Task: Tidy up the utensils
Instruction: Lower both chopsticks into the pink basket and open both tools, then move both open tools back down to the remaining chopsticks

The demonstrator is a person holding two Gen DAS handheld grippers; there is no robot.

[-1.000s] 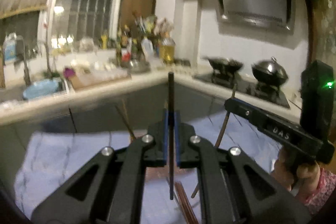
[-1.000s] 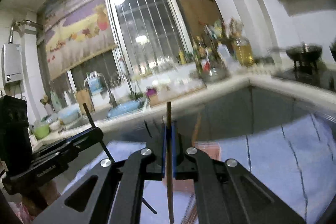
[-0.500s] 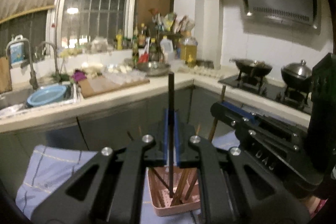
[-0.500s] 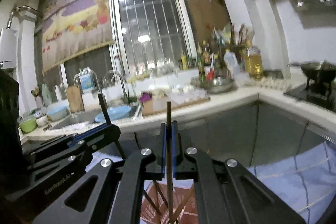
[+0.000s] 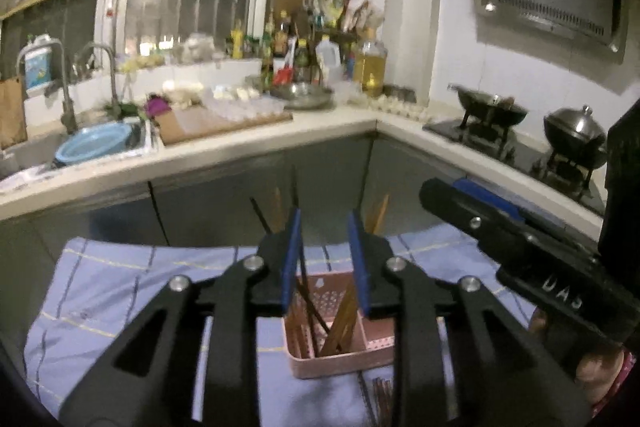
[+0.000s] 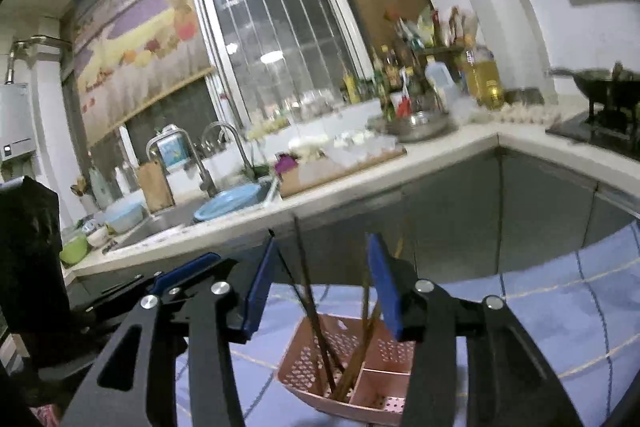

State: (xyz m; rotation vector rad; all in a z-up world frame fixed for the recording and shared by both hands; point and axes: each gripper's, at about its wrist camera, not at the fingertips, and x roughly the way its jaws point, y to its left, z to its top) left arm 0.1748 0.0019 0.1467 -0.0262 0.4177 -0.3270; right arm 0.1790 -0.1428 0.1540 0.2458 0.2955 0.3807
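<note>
1. Chopsticks (image 5: 308, 291) stand loosely in the pink basket (image 5: 340, 359), directly below and ahead of both of our hand-held grippers. Their long axes run steeply upward, and the upper ends lean apart and rise past the blue pads.
2. Our left hand-held gripper (image 5: 322, 259) has its jaws opening. A dark chopstick runs up between the pads, close to the left one, and we judge it released, since a clear gap shows on the other side of it.
3. Our right hand-held gripper (image 6: 322, 287) has its jaws opening too, and wider. A brown chopstick (image 6: 308, 291) rises through the gap without either pad pressing on it.
4. The two hand-held grippers sit close side by side over the same basket. In the left wrist view the right one crosses in from the right edge, held by a hand (image 5: 600, 367). Neither is clearly nearer to the basket.
5. Both point a little below level, across the top of the basket, so the chopsticks stand almost at right angles to the fingers.
6. The basket rests on a blue checked cloth (image 5: 120, 291) that covers the table. Its left compartment holds the chopsticks, while the smaller sections on the right (image 6: 384, 387) look empty from here.
7. More chopsticks (image 5: 382, 399) lie flat on the cloth just in front of the basket, at the bottom of the left wrist view. We judge that the next move turns on pulling back and dropping down to them.
8. Farther off are the kitchen counter (image 5: 280, 131), the sink with a blue bowl (image 5: 94, 147), and the stove with a wok (image 5: 492, 111).
</note>
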